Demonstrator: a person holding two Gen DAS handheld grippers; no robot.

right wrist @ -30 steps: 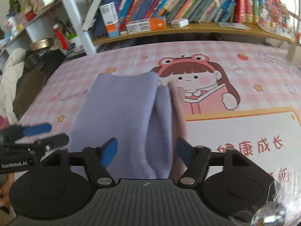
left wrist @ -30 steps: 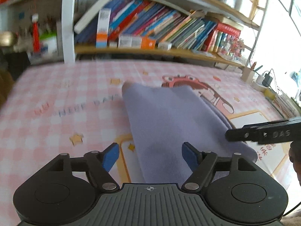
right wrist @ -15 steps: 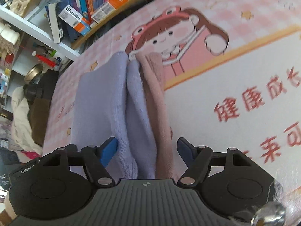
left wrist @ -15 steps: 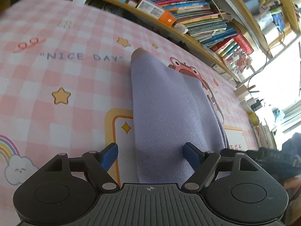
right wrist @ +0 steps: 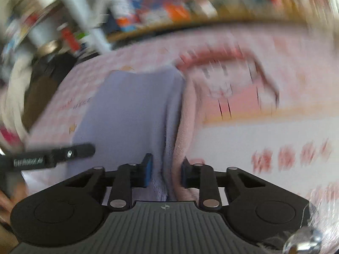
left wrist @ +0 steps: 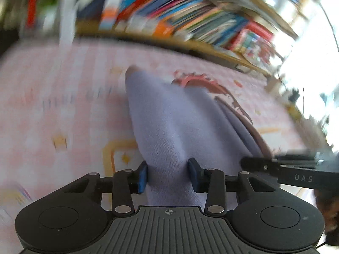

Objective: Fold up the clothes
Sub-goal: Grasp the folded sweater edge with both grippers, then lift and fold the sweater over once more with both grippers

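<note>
Left wrist view: the left gripper [left wrist: 167, 174] is closing on the near edge of the garment [left wrist: 180, 127], a soft lilac fleece piece with a pink inner layer. The blue pads touch the cloth on both sides and a bunched fold stands between them. The garment lies on the pink checked mat [left wrist: 53, 110], running from 6 o'clock up toward 12. The right gripper [left wrist: 245, 164] enters at 3 o'clock, at the garment's right edge. Books [left wrist: 190, 21] line the shelf beyond, blurred.

Right wrist view: the right gripper [right wrist: 165, 172] is also closing, with the lilac and pink layers [right wrist: 169, 148] pinched together between its pads. The left gripper [right wrist: 89, 149] shows at 9 o'clock, over the cloth's left part.

The fabric looks light, limp and plush, likely to sag and drag on the mat rather than slip. Its layers may separate, so the near corners are best taken through all layers at once.
</note>
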